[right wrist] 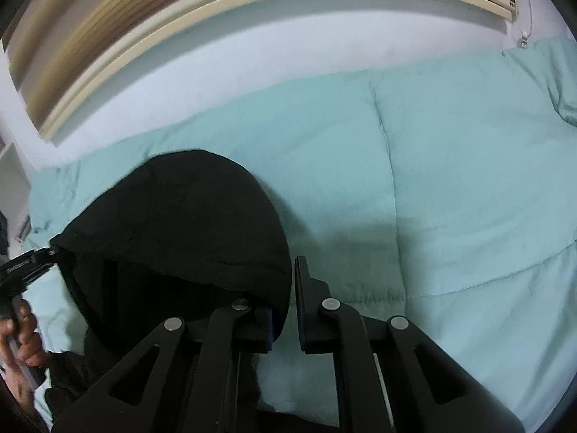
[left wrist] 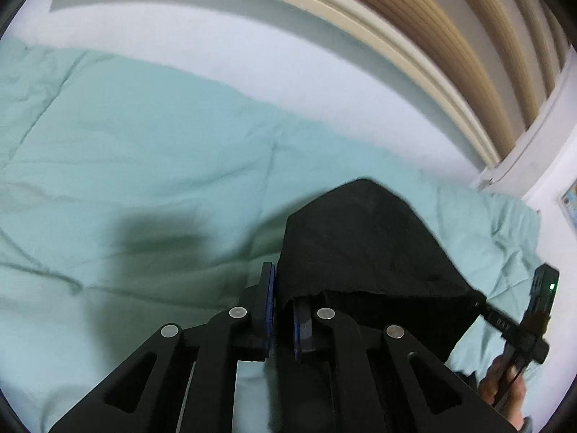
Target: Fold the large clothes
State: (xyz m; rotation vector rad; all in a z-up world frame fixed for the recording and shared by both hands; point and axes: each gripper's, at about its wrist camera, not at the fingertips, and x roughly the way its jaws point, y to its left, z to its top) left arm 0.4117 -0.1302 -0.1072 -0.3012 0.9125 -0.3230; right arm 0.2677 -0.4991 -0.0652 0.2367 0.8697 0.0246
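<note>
A black garment (left wrist: 368, 249) hangs stretched between my two grippers above a teal quilt (left wrist: 144, 151). My left gripper (left wrist: 283, 299) is shut on one edge of the cloth, which drapes over its right finger. In the right wrist view the same black garment (right wrist: 180, 231) bulges to the left, and my right gripper (right wrist: 288, 296) is shut on its other edge. The right gripper also shows at the right edge of the left wrist view (left wrist: 519, 328), pinching the cloth's corner. The left gripper shows at the left edge of the right wrist view (right wrist: 29, 263).
The teal quilt (right wrist: 450, 180) covers the bed. Behind it are a white wall (left wrist: 234, 36) and a window with slatted wooden blinds (left wrist: 450, 36). A blind cord (right wrist: 524, 18) hangs at the upper right. The person's hands hold the gripper handles (right wrist: 21, 328).
</note>
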